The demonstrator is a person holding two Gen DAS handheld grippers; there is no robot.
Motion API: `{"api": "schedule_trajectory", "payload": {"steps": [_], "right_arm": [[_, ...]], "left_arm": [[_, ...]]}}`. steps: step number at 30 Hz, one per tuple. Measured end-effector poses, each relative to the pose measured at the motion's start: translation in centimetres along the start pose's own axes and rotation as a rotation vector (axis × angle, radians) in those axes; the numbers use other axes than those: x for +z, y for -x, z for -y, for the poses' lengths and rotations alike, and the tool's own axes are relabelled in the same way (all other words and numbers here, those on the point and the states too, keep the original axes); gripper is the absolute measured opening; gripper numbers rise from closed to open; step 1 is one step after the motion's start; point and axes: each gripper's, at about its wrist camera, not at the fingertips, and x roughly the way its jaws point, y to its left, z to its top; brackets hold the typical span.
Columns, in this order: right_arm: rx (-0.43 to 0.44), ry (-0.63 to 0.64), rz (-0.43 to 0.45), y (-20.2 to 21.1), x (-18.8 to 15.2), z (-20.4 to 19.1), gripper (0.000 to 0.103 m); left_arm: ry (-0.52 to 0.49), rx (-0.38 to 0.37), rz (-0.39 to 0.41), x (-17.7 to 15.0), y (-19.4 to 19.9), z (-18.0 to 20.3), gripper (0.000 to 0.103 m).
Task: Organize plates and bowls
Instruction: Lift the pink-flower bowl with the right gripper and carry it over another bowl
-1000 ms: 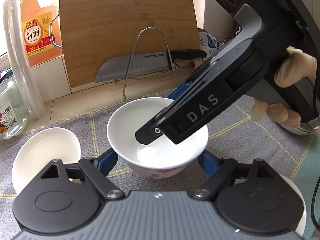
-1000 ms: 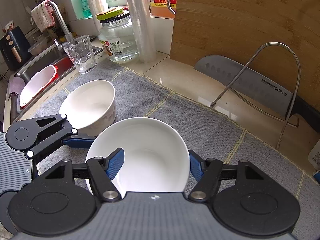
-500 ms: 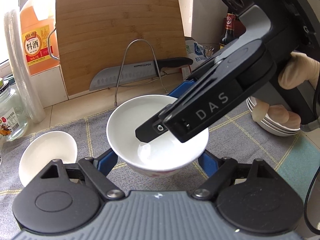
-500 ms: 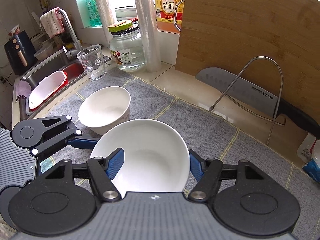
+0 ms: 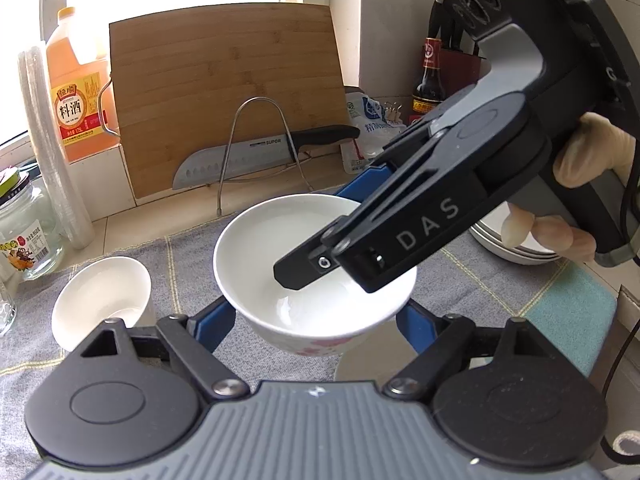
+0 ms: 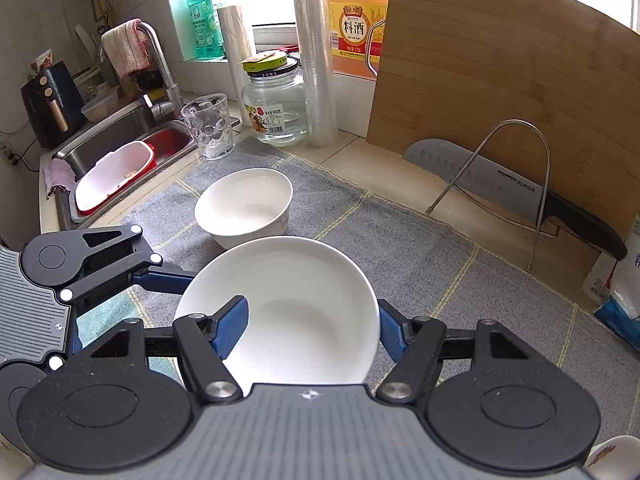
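White bowl (image 5: pixel 316 280), pink-flowered outside, clamped across its sides by the left gripper (image 5: pixel 316 320) and across one wall by the right gripper (image 6: pixel 308 324), raised above the grey mat (image 6: pixel 400 240); second bowl (image 6: pixel 244 206) beyond.

In the right wrist view, bare grey checked cloth (image 6: pixel 404 248) lies open from twelve to three o'clock of the held white bowl (image 6: pixel 288 312), wide enough for a gripper to pass. At eleven o'clock a smaller white bowl (image 6: pixel 244 208) sits just beside it, closing that way. Further off, a dimpled clear glass (image 6: pixel 209 125), a lidded glass jar (image 6: pixel 276 108) and a roll of clear film (image 6: pixel 316 56) line the back edge. At two o'clock a bent wire rack (image 6: pixel 516 172) and a grey knife (image 6: pixel 480 180) stand before the leaning bamboo board (image 6: pixel 500 72). At nine o'clock the other black gripper's linkage (image 6: pixel 88 260) crowds the left flank.
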Motion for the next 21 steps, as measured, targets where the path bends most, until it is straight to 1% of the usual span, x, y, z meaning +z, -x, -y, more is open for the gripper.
{"api": "schedule_trajectory", "payload": {"steps": [11, 21], "right_arm": [[-0.019, -0.015, 0.012, 2.6, -2.8, -1.8, 0.074], [-0.045, -0.053, -0.001, 3.6, -5.4, -2.7, 0.074]], "left_arm": [[-0.014, -0.029, -0.002, -1.1, 2.4, 2.2, 0.087], [-0.031, -0.079, -0.027, -2.1, 3.2, 3.4, 0.087]]}}
